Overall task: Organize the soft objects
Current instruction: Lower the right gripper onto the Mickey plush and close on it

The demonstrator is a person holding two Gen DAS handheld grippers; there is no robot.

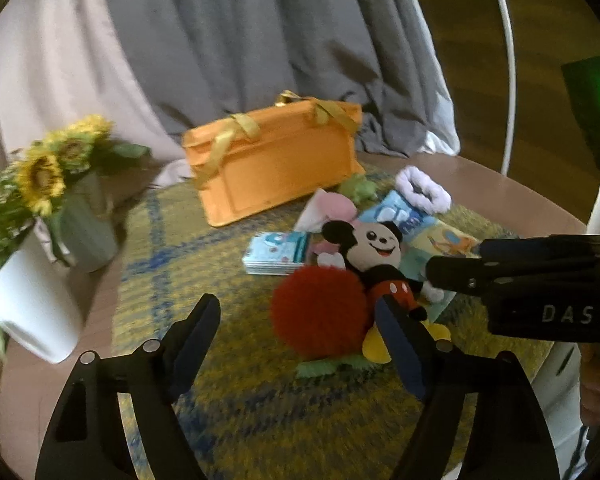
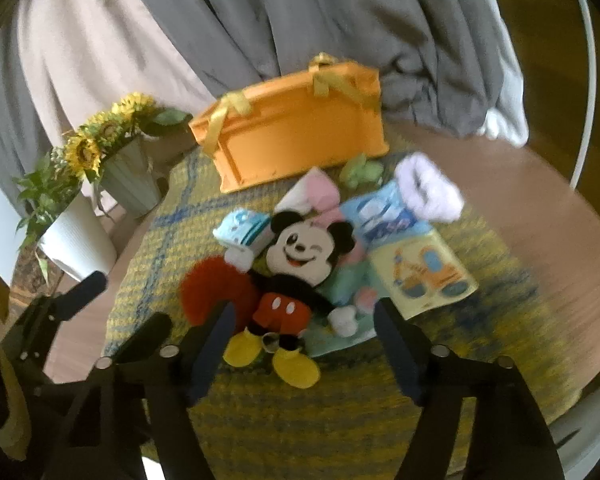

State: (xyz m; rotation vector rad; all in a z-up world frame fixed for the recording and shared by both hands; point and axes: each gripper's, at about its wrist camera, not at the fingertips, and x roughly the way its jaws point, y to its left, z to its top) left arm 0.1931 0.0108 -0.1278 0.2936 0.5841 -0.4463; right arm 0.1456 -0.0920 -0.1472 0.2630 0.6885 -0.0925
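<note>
A Mickey Mouse plush [image 1: 380,264] [image 2: 296,276] lies on the yellow-blue mat beside a fluffy red pom-pom [image 1: 320,312] [image 2: 212,288]. Around them lie a soft cloth book [image 1: 276,254] [image 2: 424,276], a pink-white soft toy [image 1: 332,210] [image 2: 316,192], a small green plush [image 1: 358,188] [image 2: 360,172] and a lilac scrunchie [image 1: 422,194] [image 2: 428,192]. An orange fabric bag [image 1: 276,164] [image 2: 300,136] stands behind them. My left gripper [image 1: 300,332] is open, just short of the pom-pom. My right gripper [image 2: 304,340] is open, its fingers on either side of Mickey's legs and feet; it also shows in the left wrist view [image 1: 540,276].
Sunflowers in a grey-green pot [image 1: 88,224] [image 2: 132,184] and a white pot [image 1: 32,312] [image 2: 76,244] stand at the left of the round wooden table [image 1: 520,200] [image 2: 540,208]. Grey and beige fabric [image 1: 220,40] hangs behind. A white hoop [image 1: 508,80] stands at the right.
</note>
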